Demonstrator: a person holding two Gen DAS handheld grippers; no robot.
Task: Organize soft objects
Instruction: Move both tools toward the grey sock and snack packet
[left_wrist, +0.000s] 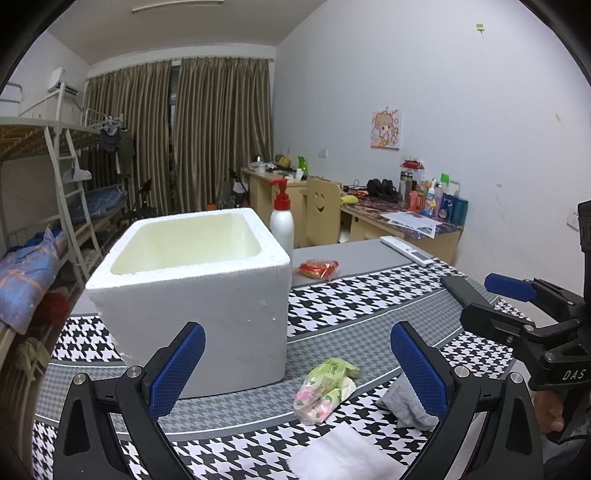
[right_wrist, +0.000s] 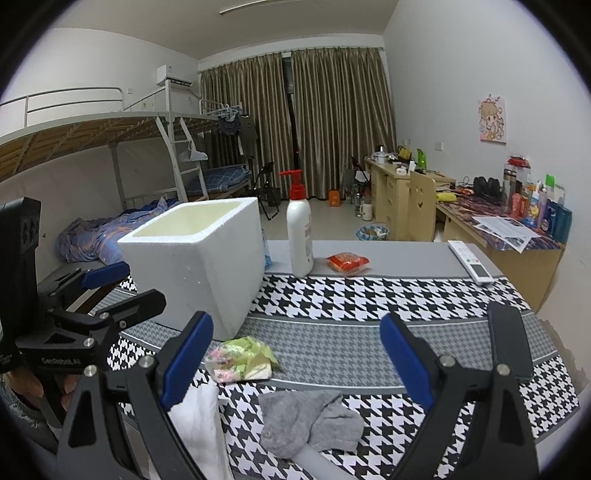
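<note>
The soft things are lying loose on the houndstooth cloth (right_wrist: 369, 295), none of them picked up yet, and the foam box (left_wrist: 192, 295) is sitting open-topped and, as far as its visible inside shows, empty, which suggests it is the place they are meant to go.

Going left to right from the left gripper (left_wrist: 297, 363): the box is standing ahead of its left finger, close enough to be an easy drop. Between its fingers the green and pink packet (left_wrist: 327, 387) is lying just in front, touching nothing. Below that a white cloth (left_wrist: 343, 454) is spreading near the lower edge of the view. The grey sock (left_wrist: 406, 406) is lying crumpled, partly hidden behind the right finger. This gripper is hovering with its jaws spread wide and holding nothing.

The right gripper (right_wrist: 295, 358) is likewise gaping and empty. The white cloth (right_wrist: 199, 424) is lying under its left finger, the packet (right_wrist: 243, 358) just ahead of that finger, and the sock (right_wrist: 310, 424) almost centred between the fingers, so the sock looks like its likely first pick. A dark phone (right_wrist: 511, 343) is lying beyond its right finger; being hard, it probably stays put.

Farther off, a pump bottle (right_wrist: 300, 236), a red packet (right_wrist: 347, 263) and a remote (right_wrist: 471, 262) are sitting along the far grey strip, well apart from both grippers.
</note>
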